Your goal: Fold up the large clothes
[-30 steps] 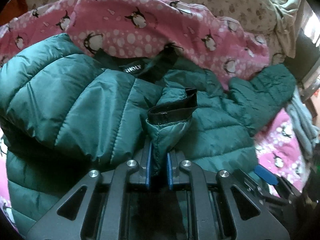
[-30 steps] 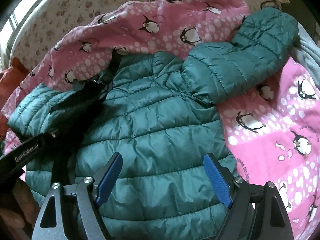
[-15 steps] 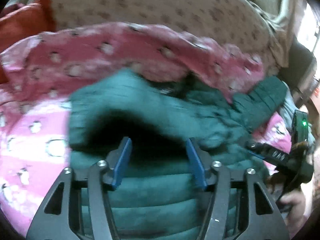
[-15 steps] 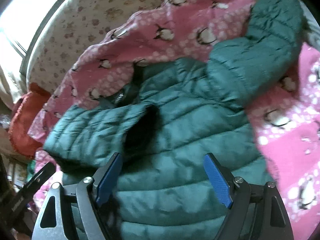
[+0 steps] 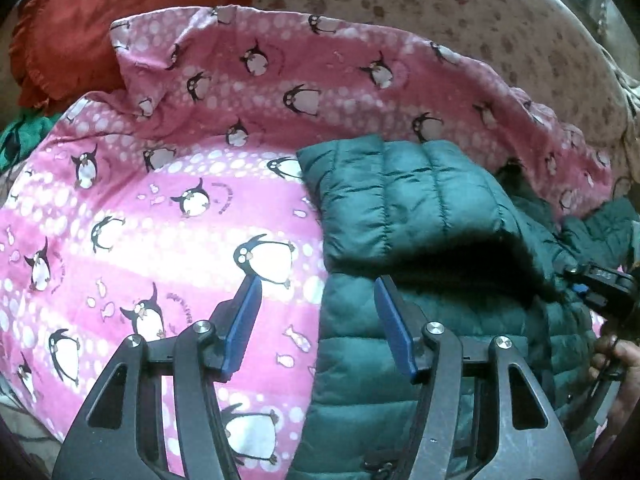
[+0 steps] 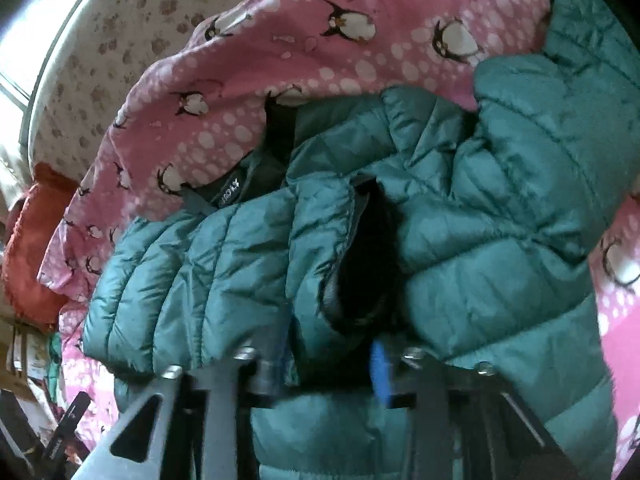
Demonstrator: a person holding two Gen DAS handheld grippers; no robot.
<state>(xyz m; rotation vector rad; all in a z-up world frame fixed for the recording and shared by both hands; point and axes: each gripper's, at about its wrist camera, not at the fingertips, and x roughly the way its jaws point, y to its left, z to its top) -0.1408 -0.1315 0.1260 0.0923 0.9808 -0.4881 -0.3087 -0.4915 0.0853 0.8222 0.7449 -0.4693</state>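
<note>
A pink penguin-print blanket [image 5: 168, 216] covers the bed, a dark green puffer jacket [image 5: 404, 200] on it.
Left wrist view: the left gripper [image 5: 316, 320] gapes half-wide, empty, with the jacket at three o'clock. Right wrist view: the right gripper [image 6: 332, 360] is closing, with the folded sleeve's cuff [image 6: 320, 240] between its blue pads at six o'clock.
</note>
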